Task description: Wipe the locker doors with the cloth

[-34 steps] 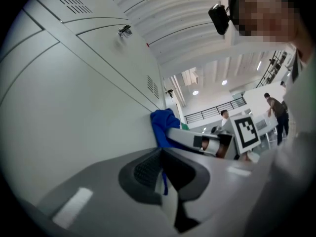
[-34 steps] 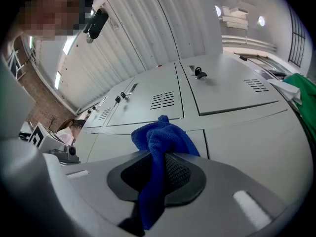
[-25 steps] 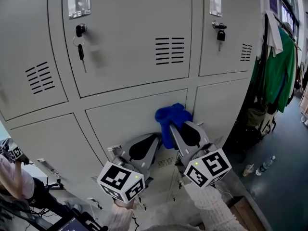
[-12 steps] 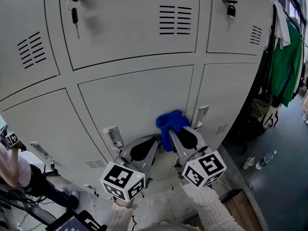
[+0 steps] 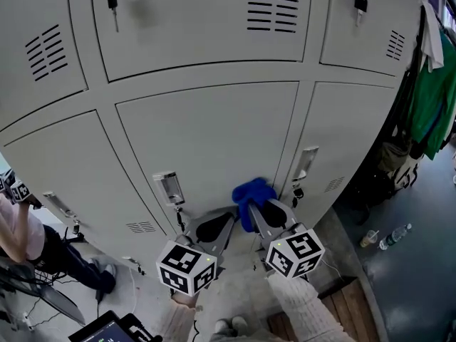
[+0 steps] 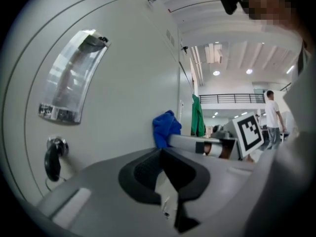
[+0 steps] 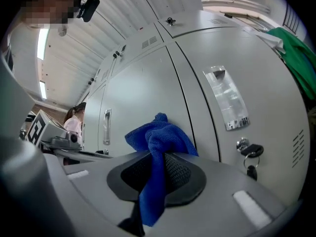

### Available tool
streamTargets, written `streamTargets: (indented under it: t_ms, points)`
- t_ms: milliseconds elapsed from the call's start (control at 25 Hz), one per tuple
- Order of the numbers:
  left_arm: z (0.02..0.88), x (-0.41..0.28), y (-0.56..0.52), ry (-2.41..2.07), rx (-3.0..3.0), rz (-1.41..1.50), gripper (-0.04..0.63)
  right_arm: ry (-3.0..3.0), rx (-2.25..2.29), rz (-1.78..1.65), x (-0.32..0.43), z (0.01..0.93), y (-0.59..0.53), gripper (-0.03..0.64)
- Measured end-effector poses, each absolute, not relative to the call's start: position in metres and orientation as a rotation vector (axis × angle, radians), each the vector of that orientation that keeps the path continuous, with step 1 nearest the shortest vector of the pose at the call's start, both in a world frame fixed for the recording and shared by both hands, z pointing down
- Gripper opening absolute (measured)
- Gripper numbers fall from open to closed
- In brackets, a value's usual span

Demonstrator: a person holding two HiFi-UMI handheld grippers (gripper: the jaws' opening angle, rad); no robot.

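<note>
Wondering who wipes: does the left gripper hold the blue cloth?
No, the blue cloth sits pinched between the jaws of the right gripper.

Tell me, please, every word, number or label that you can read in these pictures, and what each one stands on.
No text here can be read.
The label holder on the locker door: a dark strip at its foot, too blurred to read.
The second label holder, in the right gripper view: nothing legible.
The marker cubes: black-and-white square patterns only, no letters.
</note>
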State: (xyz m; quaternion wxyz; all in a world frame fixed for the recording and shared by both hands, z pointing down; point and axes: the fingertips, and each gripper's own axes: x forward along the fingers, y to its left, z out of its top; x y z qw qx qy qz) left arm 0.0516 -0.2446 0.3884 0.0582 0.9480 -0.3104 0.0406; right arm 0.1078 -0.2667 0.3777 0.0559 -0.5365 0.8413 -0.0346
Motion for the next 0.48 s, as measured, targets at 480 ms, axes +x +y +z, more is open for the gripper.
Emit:
streamTargets:
  t_ms: [480]
  points:
    - [0.438, 0.05, -0.253, -0.977, 2.726, 0.158, 0.007, 2.627, -1.636, -0.276, 0.103, 0.435, -0.269, 0.058]
